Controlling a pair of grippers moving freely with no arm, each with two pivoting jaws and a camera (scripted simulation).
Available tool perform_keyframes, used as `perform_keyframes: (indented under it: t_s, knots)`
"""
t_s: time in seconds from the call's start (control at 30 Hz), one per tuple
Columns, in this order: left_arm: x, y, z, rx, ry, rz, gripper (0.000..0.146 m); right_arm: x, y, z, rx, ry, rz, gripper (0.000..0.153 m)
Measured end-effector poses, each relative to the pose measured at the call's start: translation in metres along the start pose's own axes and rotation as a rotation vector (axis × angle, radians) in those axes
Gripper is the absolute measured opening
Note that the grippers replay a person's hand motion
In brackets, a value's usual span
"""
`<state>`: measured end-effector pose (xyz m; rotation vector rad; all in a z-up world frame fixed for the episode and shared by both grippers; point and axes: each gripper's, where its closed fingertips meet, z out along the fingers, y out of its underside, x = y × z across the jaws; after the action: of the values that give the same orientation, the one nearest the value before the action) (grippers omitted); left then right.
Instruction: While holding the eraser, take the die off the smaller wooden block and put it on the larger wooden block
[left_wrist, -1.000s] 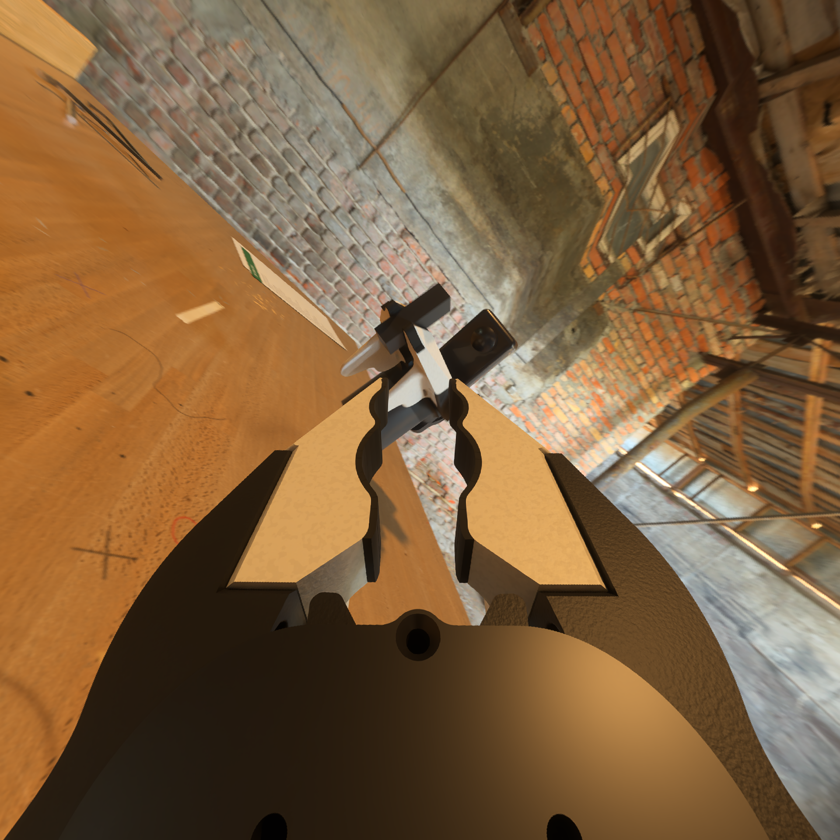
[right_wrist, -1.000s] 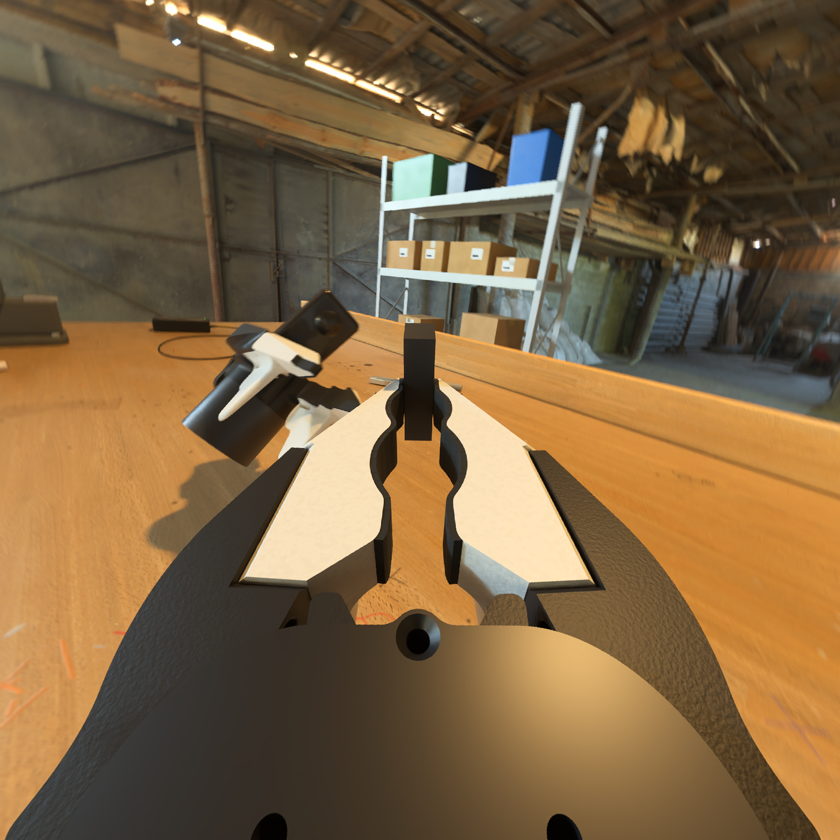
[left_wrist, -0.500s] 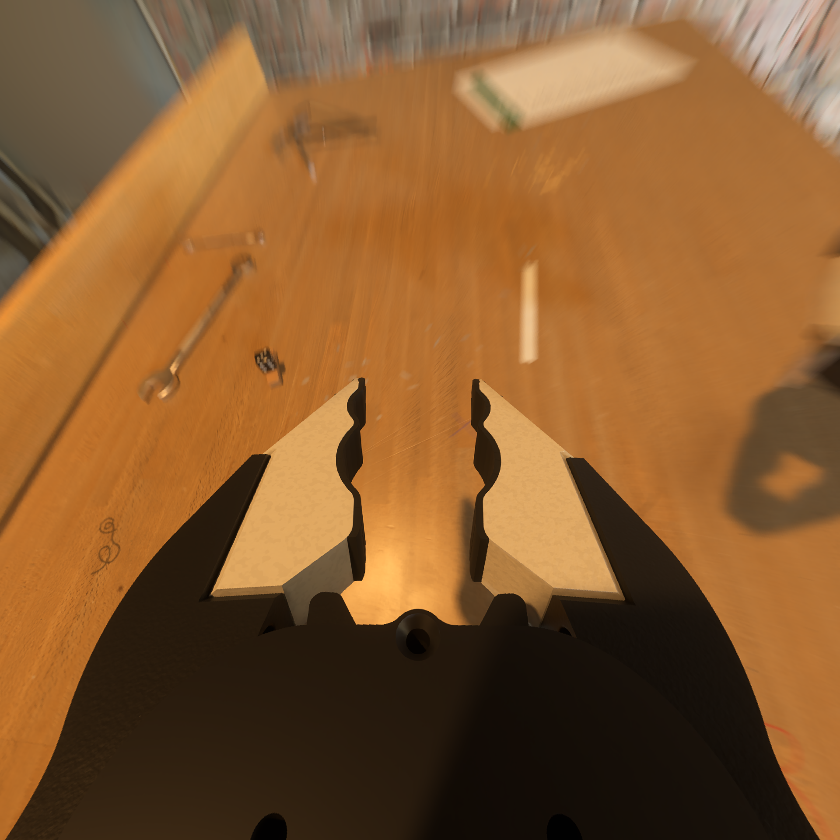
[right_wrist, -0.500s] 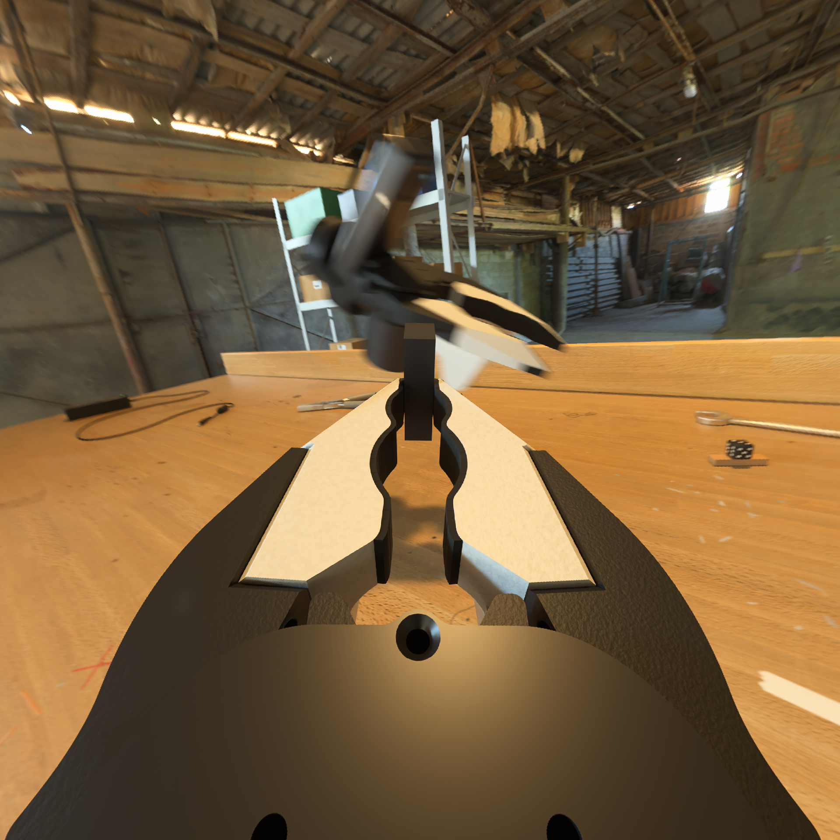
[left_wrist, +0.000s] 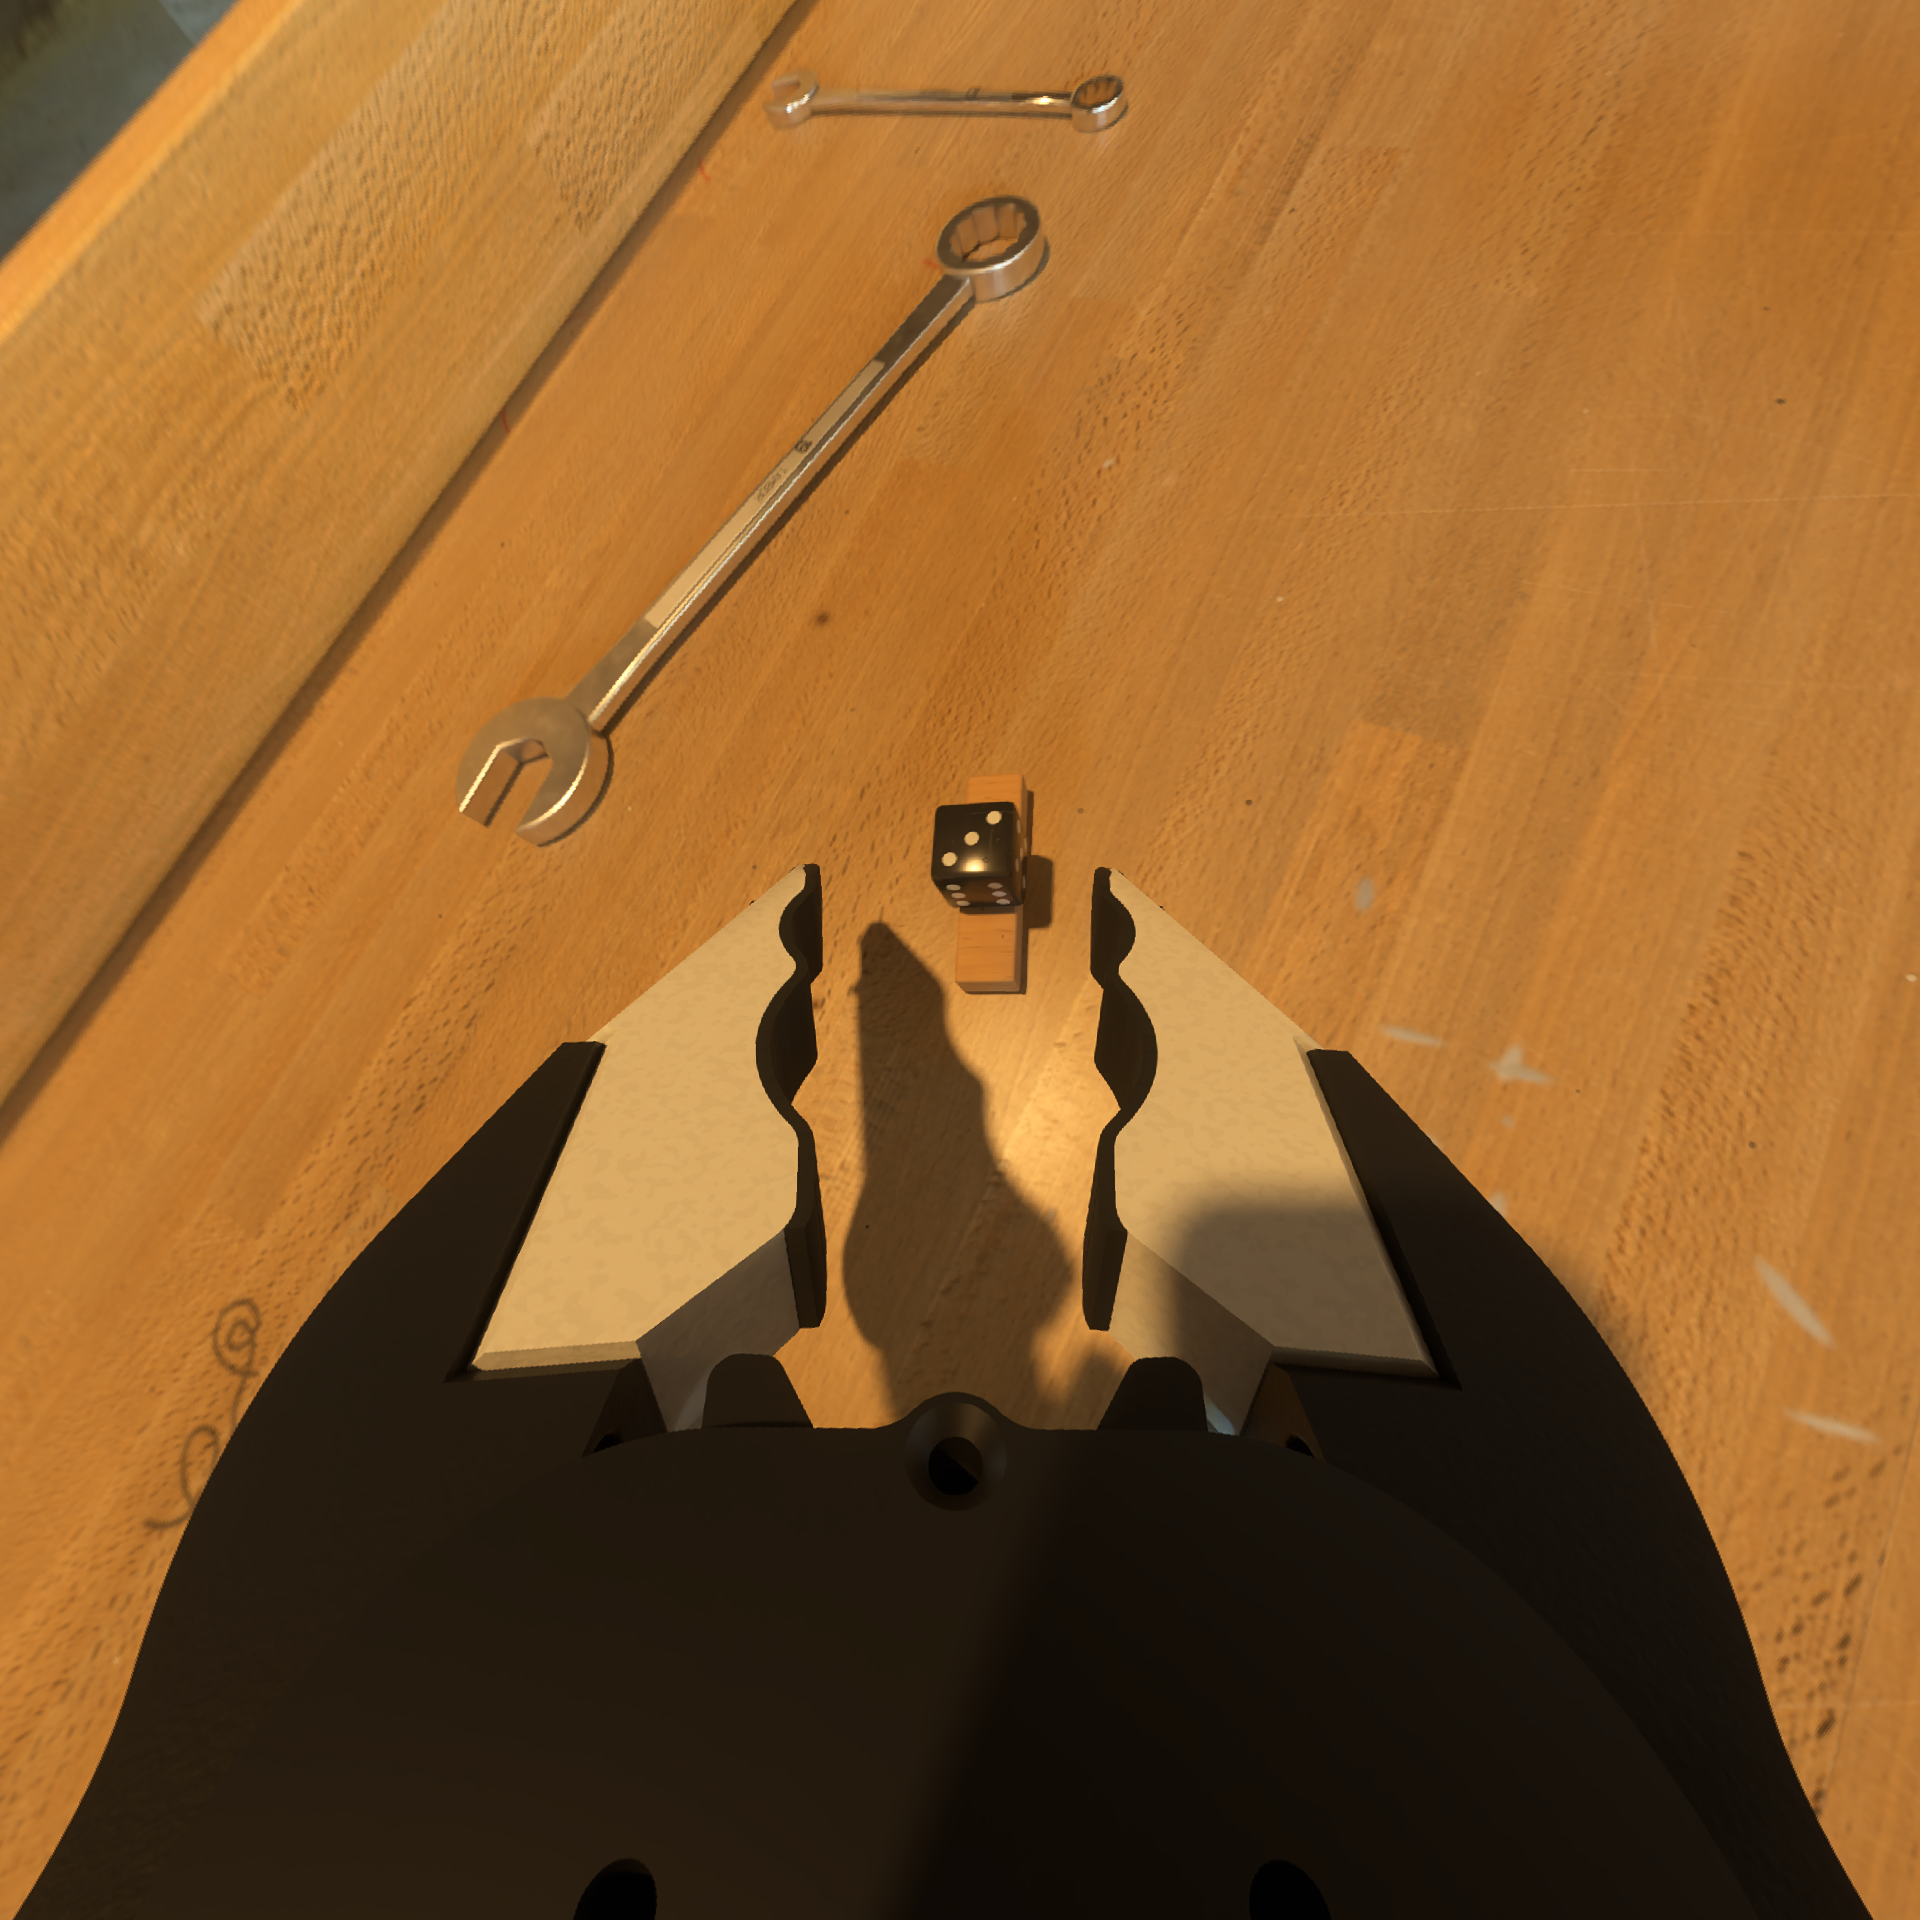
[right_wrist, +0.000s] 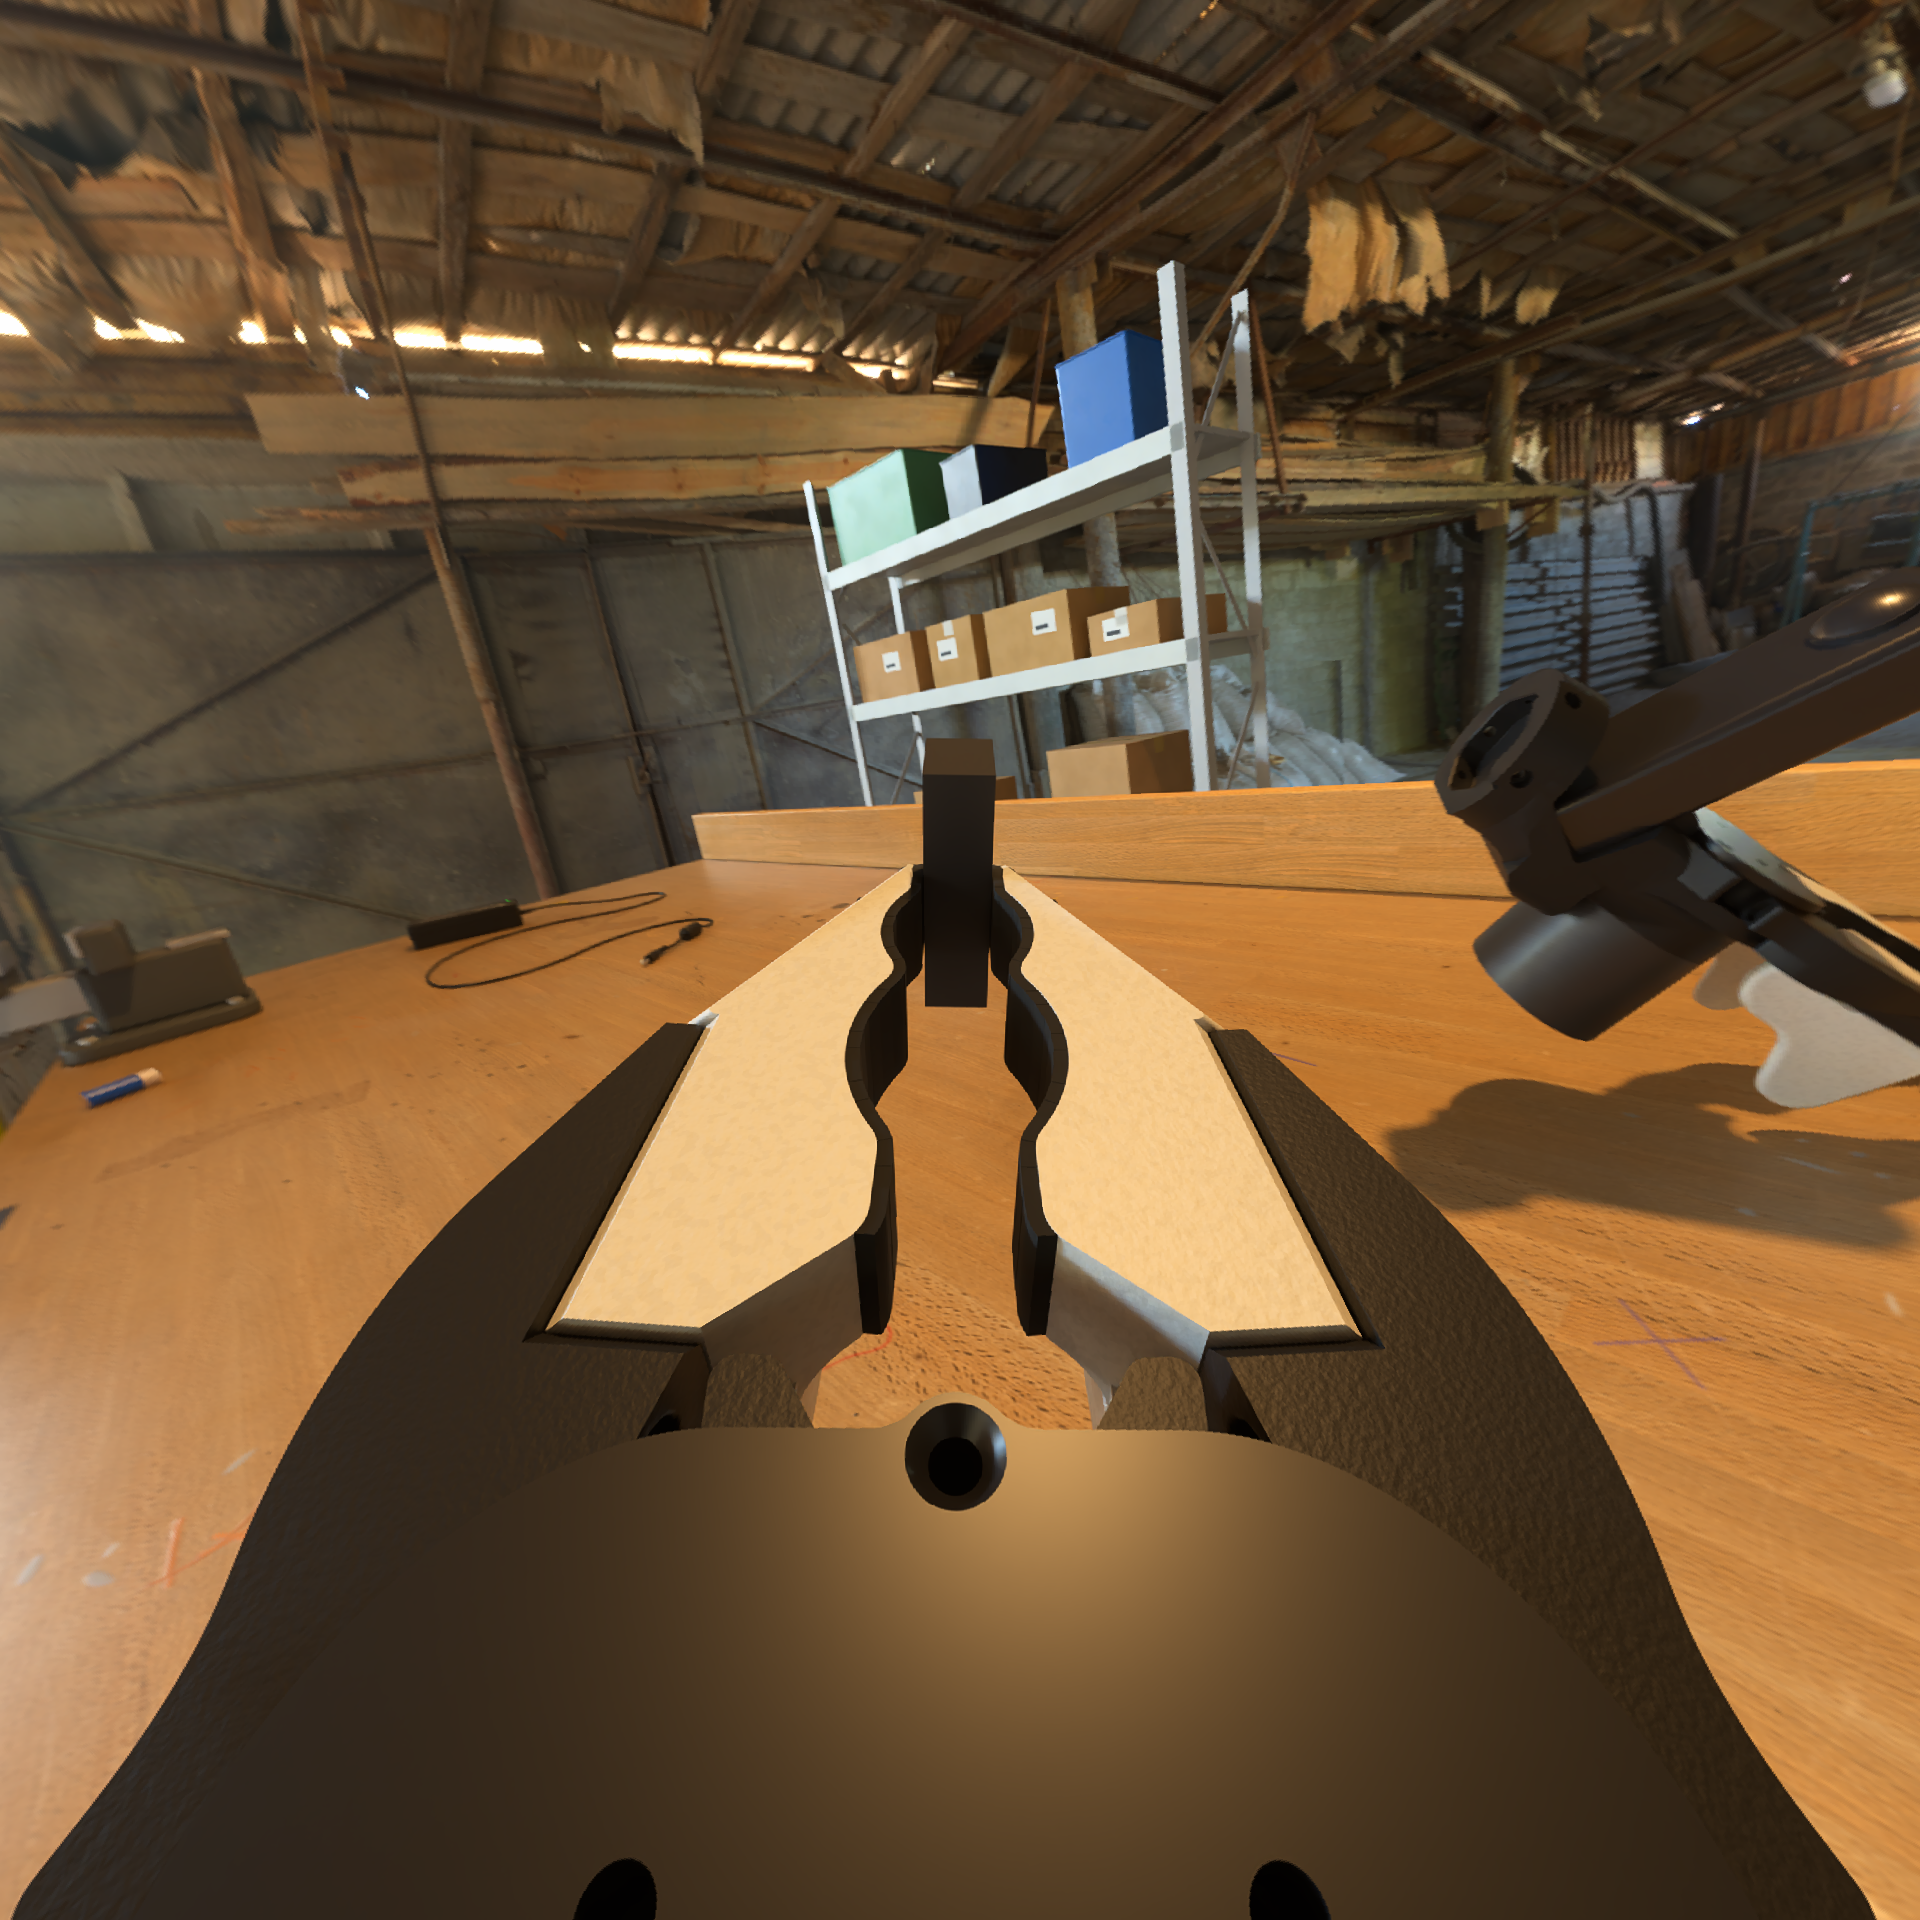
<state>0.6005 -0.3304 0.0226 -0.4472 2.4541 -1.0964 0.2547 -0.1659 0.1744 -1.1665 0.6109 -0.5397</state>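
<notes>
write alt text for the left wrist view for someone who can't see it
The open left gripper points down at a black die sitting on a small wooden block just beyond its fingertips, on a wooden table. A large wrench lies to the left, a smaller wrench farther off.

**Left gripper swings down over the die**

The left gripper (left_wrist: 956, 883) now points down at the wooden bench (left_wrist: 1455, 520), where a second ago it faced brick wall. The black white-spotted die (left_wrist: 975, 852) on its small wooden block (left_wrist: 992, 954) now sits just ahead of the parted fingertips. The right gripper's view has turned, so the left gripper (right_wrist: 1704, 883) appears at its right.
</notes>
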Motion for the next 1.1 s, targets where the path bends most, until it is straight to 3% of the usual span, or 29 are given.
perform_keyframes:
  t_s: [0.27,0.43,0.6,0.8,0.93,1.1]
  knots:
    - [-0.002,0.004,0.01,-0.051,0.112,-0.132,0.052,0.005,-0.006,-0.003,0.049,-0.017,0.107,0.011]
    - [0.002,0.001,0.014,-0.052,0.145,-0.135,0.051,0.006,-0.006,-0.003,0.05,-0.015,0.117,0.011]
    - [0.006,0.0,0.013,-0.05,0.155,-0.103,0.016,0.004,-0.004,-0.002,0.039,-0.022,0.107,0.011]
    - [0.012,0.004,0.003,-0.05,0.173,-0.101,0.016,0.002,-0.004,-0.002,0.042,-0.027,0.099,0.011]
    - [0.024,0.003,-0.046,0.021,0.225,-0.062,0.016,0.004,-0.006,-0.003,0.051,-0.021,0.103,0.011]
    - [0.064,0.001,-0.194,0.242,0.342,0.098,0.016,0.011,-0.014,-0.008,0.097,0.017,0.099,0.011]
